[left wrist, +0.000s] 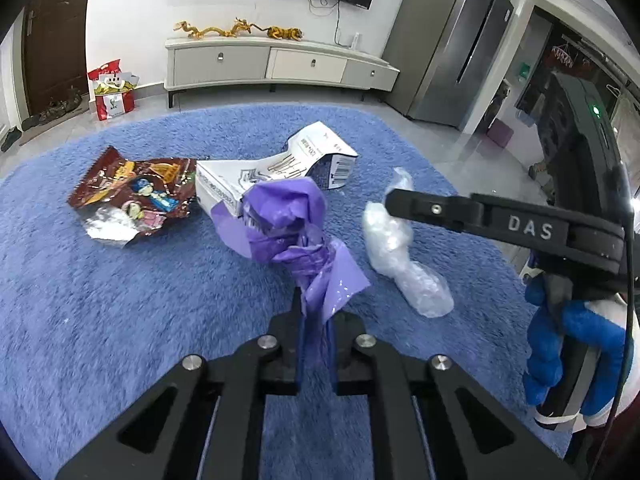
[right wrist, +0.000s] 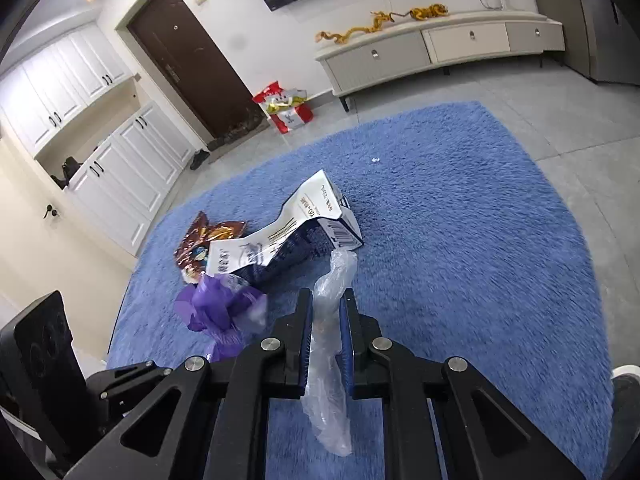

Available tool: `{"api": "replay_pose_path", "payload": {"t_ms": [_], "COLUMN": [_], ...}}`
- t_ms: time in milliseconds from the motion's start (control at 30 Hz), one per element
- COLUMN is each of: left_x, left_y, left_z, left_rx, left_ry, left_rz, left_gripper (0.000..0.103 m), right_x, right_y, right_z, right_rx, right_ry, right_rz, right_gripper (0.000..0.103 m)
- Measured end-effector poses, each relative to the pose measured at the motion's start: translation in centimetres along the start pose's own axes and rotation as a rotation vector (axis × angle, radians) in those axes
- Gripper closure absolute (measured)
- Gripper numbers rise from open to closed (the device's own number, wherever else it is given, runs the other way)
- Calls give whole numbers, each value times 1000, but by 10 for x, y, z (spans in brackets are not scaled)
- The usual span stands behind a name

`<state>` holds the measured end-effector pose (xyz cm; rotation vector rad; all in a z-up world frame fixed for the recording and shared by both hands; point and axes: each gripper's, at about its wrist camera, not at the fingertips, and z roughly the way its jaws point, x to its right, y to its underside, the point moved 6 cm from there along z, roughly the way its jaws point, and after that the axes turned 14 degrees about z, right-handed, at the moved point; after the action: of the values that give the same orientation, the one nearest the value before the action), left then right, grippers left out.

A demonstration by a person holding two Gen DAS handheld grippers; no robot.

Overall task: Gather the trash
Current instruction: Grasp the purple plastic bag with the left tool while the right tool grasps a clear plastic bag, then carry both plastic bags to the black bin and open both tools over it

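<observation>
On the blue rug point(left wrist: 120, 300) lies a crumpled purple plastic bag point(left wrist: 288, 224); my left gripper point(left wrist: 316, 308) is shut on its near end. A clear plastic wrap point(right wrist: 332, 280) lies to the right of it, and my right gripper point(right wrist: 326, 300) is shut on that wrap, which hangs down between the fingers. In the left wrist view the right gripper point(left wrist: 394, 202) comes in from the right, held by a blue-gloved hand point(left wrist: 576, 340), over the clear wrap point(left wrist: 404, 256). Behind lie a flattened white carton point(left wrist: 280, 168) and a brown snack wrapper point(left wrist: 132, 196).
Grey tile floor surrounds the rug. A white TV cabinet point(left wrist: 276, 64) stands against the far wall, a red and white paper bag point(left wrist: 112, 90) beside it, a grey fridge point(left wrist: 452, 40) at the right. White cupboards point(right wrist: 100, 140) and a dark door point(right wrist: 192, 52) are at the left.
</observation>
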<state>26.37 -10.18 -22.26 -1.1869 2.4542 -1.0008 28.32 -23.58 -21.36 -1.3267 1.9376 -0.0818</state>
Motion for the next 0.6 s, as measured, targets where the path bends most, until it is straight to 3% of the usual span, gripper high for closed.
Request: {"api": "replay_pose_path", "payload": {"t_ms": [233, 600], "left_x": [18, 61], "left_y": [14, 37], "left_z": [-50, -148], "left_rx": [41, 147], "left_ry": [-48, -217], "left_rz": [24, 123], "left_gripper": [95, 95], "right_x": [-11, -37], "right_y": [22, 70], "right_z": [-50, -145], "right_rx": [47, 150], "right_ry": [-25, -63], "right_rz": [-72, -191], "right_gripper": [91, 91]}}
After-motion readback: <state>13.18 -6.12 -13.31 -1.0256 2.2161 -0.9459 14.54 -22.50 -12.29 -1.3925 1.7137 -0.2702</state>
